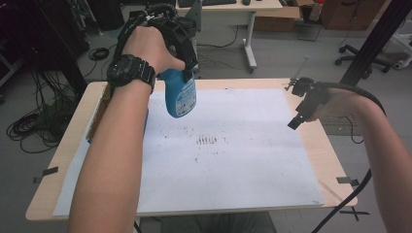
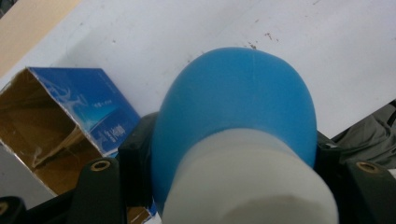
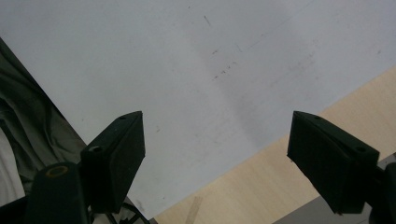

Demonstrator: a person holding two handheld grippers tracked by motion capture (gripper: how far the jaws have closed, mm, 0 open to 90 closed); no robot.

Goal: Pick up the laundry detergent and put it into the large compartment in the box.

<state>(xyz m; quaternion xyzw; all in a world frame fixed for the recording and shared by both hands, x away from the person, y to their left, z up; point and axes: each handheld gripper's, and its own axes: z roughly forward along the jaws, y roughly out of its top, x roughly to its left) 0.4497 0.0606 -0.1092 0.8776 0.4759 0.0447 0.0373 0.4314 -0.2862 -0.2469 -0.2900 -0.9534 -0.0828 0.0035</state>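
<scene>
A blue spray bottle (image 1: 180, 95) with a printed label hangs in the air over the far left of the white sheet (image 1: 233, 155), body pointing down. My left gripper (image 1: 184, 68) is shut on its upper part. In the left gripper view the bottle's blue body (image 2: 236, 102) and white neck (image 2: 247, 186) sit between the jaws of the left gripper (image 2: 231, 161). My right gripper (image 1: 295, 122) hovers over the sheet's right edge, open, with nothing between its jaws. The right gripper (image 3: 224, 156) looks down on the sheet (image 3: 187, 56) and the wooden table edge (image 3: 261, 186).
Dark smudges (image 1: 208, 141) mark the middle of the sheet. An open blue cardboard box (image 2: 56, 121) lies at the table's left side, partly behind the person's forearm in the high view (image 1: 97, 114). The wooden table (image 1: 330, 155) borders the sheet; cables lie on the floor at left.
</scene>
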